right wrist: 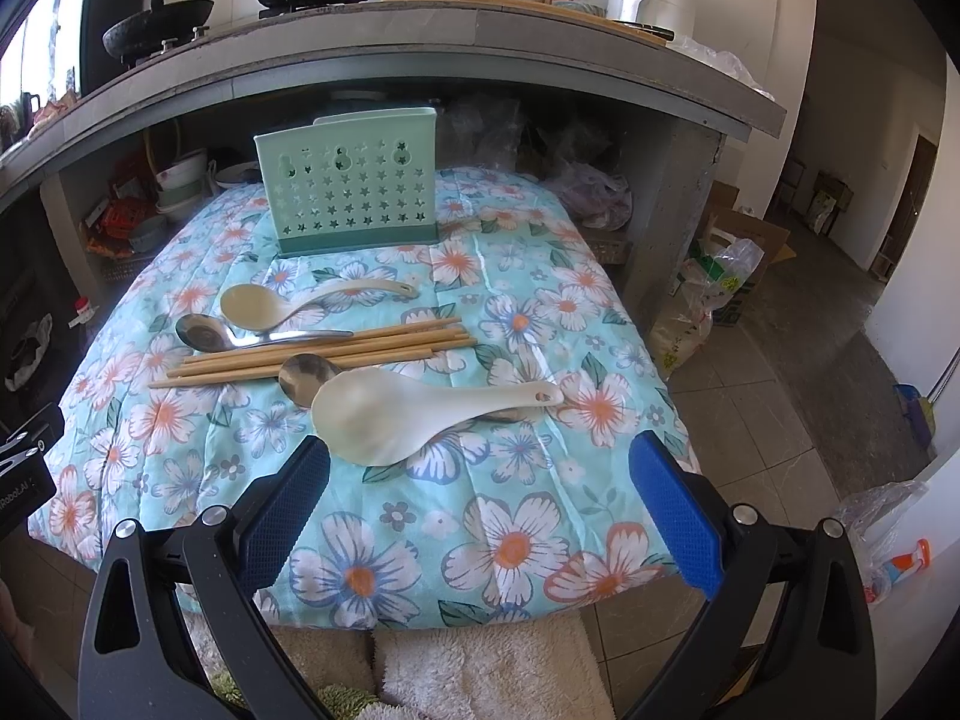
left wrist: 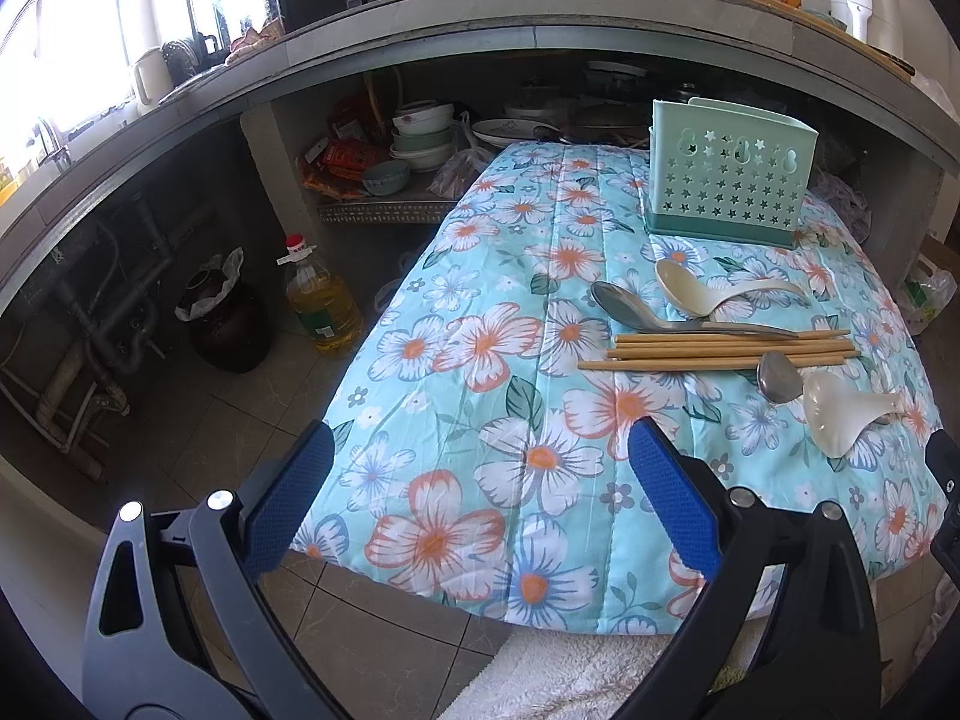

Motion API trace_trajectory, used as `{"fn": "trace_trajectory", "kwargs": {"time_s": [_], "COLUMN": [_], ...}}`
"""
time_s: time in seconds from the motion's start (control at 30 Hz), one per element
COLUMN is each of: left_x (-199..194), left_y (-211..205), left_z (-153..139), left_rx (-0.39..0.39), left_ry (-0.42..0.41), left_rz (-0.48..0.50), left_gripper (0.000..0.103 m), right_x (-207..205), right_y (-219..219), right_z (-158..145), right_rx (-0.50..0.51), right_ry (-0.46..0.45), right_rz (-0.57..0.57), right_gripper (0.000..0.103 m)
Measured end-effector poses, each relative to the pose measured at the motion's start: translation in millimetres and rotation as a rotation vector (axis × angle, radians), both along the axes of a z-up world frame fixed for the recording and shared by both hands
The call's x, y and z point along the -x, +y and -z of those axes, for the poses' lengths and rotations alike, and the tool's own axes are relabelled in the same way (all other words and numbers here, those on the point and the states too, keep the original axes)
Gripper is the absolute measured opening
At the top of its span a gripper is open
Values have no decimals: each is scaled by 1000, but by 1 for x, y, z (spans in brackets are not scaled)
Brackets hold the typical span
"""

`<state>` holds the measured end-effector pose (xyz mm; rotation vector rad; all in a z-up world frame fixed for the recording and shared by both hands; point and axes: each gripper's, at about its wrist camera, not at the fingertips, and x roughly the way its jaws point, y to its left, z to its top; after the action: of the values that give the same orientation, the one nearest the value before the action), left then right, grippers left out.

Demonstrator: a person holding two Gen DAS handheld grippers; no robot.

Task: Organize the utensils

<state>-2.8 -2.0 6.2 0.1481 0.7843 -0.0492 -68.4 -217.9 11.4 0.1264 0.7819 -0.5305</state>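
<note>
From the left wrist, the left gripper (left wrist: 480, 504) is spread wide and empty, the chopsticks (left wrist: 720, 348) and spoons lying ahead to its right before the mint holder (left wrist: 729, 180); from the right wrist, the right gripper (right wrist: 480, 504) gapes empty just short of the white rice spoon (right wrist: 396, 414), with "Robot.AI" legible on the black device (right wrist: 21, 474) at left.

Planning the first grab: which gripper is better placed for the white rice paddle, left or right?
Right. The right gripper is open with the white rice paddle just ahead between its fingers. From the left gripper, also open, the paddle lies far off to its right.
</note>
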Motion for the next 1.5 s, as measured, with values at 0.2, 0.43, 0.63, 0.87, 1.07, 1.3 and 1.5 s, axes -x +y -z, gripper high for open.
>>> {"fn": "trace_trajectory", "kwargs": {"time_s": [0.2,0.43,0.63,0.87,1.07,1.3,1.5], "left_x": [1,0,1,0,0,-1,-1], "left_y": [1,0,0,0,0,-1,-1], "left_z": [-4,0,-1,0,0,0,0], "left_rx": [3,0,0,1,1,-1,-1], "left_ry": [1,-1,-3,-3,-5,-5,-5], "left_rz": [-4,1,0,1,0,2,2], "left_gripper": [95,95,95,95,95,95,95], "right_x": [0,-1,1,0,1,1,1], "right_y": [0,0,0,0,0,-1,0], "right_z": [0,0,-1,-2,-2,-4,-4], "right_rx": [1,4,4,9,13,13,20], "right_ry": [-1,-1,-3,-4,-6,-8,-13], "right_rz": [0,0,0,1,1,2,1], "right_gripper": [97,97,97,97,97,97,97]}}
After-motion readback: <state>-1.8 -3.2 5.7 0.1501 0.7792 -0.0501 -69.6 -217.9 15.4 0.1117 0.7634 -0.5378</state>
